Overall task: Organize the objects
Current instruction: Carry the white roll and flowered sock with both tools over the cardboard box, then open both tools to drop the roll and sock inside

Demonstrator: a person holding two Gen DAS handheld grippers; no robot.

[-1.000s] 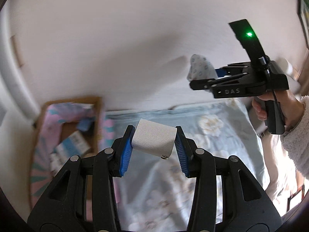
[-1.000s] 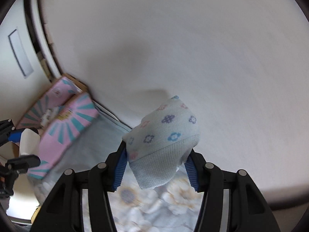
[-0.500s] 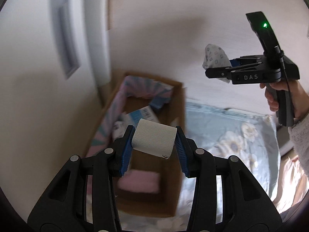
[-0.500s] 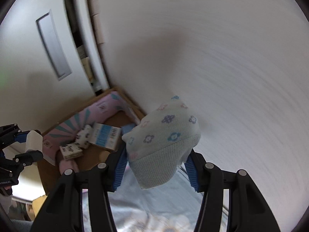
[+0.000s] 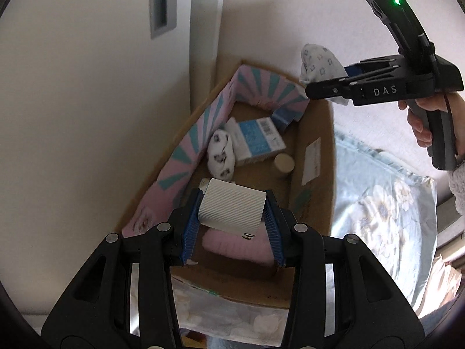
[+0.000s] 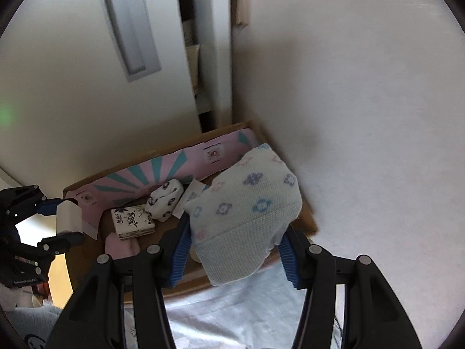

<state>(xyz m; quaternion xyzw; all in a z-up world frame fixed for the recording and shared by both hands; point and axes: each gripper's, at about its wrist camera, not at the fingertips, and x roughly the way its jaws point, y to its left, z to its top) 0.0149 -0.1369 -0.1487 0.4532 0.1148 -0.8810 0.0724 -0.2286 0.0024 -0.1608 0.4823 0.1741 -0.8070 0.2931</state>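
Step in hand looks like the drop-off: both grippers carry an item over the cardboard box (image 5: 315, 174) in the corner by the wall, nothing released yet. Left gripper (image 5: 232, 218) is closed to about the width of a white ribbed block (image 5: 232, 210), blue pads (image 5: 191, 226) pressing its two sides, block held level above the near end of the box. Below it a pink item (image 5: 232, 245) lies on the box floor. Right gripper (image 6: 235, 250) is clamped on a pale blue floral sock (image 6: 247, 212), which bulges out above the jaws and hangs down a bit below; in the left wrist view it sits high over the far right corner of the box, well apart from the left gripper. Box already holds a black-and-white sock bundle (image 5: 221, 154), a blue-white carton (image 5: 255, 141), a small round beige thing (image 5: 283, 163) and a pink-teal patterned liner (image 5: 186, 157) along the wall. Box rests on a floral blanket (image 5: 383, 203). Next move probably calls for lowering each item into a free patch of box floor, then opening the jaws; left should avoid stacking the block on the pink item if a flat spot is wanted. The sock is soft and may cling to the pads on release.
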